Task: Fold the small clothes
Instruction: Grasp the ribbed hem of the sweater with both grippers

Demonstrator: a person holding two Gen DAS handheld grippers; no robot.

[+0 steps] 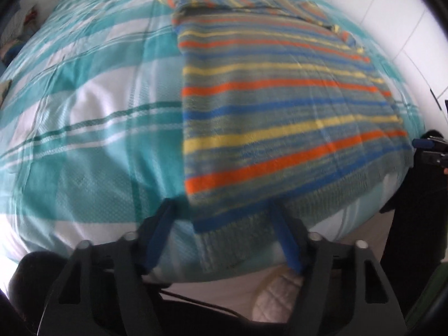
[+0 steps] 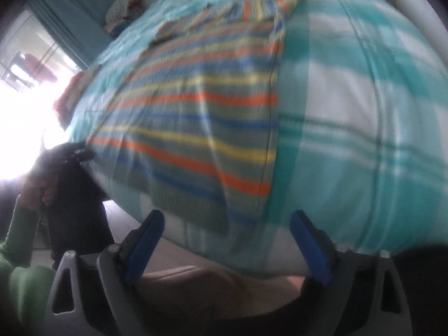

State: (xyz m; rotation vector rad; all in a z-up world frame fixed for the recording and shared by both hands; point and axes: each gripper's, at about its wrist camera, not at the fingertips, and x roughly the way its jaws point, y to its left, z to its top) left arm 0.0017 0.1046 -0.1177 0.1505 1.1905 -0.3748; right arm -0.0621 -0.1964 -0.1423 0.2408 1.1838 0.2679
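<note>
Nearest to us in the left wrist view, our left gripper [image 1: 224, 210] hangs with its blue fingers [image 1: 285, 240] spread apart over the near edge of the bed [image 1: 84, 140]. The near left corner of the striped sweater [image 1: 280, 117] sits in the gap between them, but the blur keeps us from telling whether either pad touches the knit, and we see no pinch. In the right wrist view, our right gripper [image 2: 226, 221] is likewise spread, its blue fingers [image 2: 310, 249] wide apart. The sweater's near right corner and ribbed hem [image 2: 190, 204] lie just beyond and between the tips, with nothing pressed between them.

The sweater lies flat on the bed, on the teal and white checked cover [image 2: 364, 112]. Its hem reaches the edge closest to us, and its orange, yellow, blue and grey stripes run across the body. Farther off, at the sweater's far end, the sleeves [image 1: 252, 2] appear folded across the top.

At the left of the right wrist view we see the other gripper [image 2: 72, 151], dark against the glare, held by a hand with a green sleeve [image 2: 16, 238] below it. Beyond the bed stand teal curtains [image 2: 75, 8] and a bright window [image 2: 25, 78].
</note>
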